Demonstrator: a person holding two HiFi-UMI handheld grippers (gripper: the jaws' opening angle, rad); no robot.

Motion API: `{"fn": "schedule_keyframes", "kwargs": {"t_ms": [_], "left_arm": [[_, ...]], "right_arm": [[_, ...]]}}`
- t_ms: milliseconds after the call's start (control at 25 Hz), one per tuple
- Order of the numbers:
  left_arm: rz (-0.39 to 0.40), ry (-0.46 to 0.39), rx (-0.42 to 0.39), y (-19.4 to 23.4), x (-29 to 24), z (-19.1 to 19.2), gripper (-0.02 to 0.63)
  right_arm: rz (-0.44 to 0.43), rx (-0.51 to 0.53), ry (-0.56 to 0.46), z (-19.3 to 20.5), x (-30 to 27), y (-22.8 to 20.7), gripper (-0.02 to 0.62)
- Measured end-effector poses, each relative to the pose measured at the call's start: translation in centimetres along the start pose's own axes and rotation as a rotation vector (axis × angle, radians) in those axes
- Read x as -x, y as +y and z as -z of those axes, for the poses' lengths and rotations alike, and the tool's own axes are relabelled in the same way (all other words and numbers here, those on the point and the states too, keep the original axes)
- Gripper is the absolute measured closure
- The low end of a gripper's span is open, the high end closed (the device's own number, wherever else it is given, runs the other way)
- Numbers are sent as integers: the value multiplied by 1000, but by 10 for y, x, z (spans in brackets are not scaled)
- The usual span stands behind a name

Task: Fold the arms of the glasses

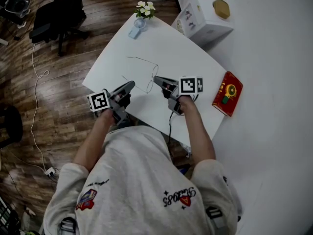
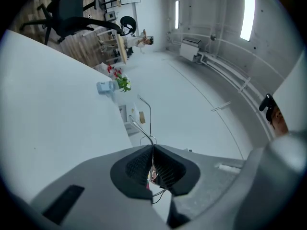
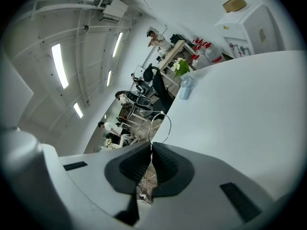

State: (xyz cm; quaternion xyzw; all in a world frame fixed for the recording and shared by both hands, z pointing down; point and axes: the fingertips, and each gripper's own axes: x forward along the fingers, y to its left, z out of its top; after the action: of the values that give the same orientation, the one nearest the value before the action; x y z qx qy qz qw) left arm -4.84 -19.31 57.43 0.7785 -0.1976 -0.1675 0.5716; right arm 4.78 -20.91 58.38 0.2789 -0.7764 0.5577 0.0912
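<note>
Over the white table (image 1: pixel 166 48), thin wire-framed glasses (image 1: pixel 149 85) are pinched by the left gripper (image 1: pixel 131 85) at a temple (image 2: pixel 140 127) and by the right gripper (image 1: pixel 157 80) at a lens rim (image 3: pixel 169 123). Judged light and easily bent, they are best held gently near the hinges.

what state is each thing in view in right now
glasses: arms unfolded, gripped from both sides
left gripper: shut on the glasses
right gripper: shut on the glasses
flower vase: upright on the table
red book: closed, lying flat
white box: closed
</note>
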Motion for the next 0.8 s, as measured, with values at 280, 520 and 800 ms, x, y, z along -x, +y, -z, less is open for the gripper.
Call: {"fn": "schedule_keyframes", "kwargs": {"t_ms": [280,520,800], "left_arm": [[10,29,-39,-6,-7,-5,595],[-12,78,-42,-4,-18,0,595],[-20,163,-7,-3,-30,18,598]], "right_arm": [[-14,-3,29,9,-9,8,580],[-31,-2,65,23,-17,13,580],[-56,6,97,36,-26,21,580]]}}
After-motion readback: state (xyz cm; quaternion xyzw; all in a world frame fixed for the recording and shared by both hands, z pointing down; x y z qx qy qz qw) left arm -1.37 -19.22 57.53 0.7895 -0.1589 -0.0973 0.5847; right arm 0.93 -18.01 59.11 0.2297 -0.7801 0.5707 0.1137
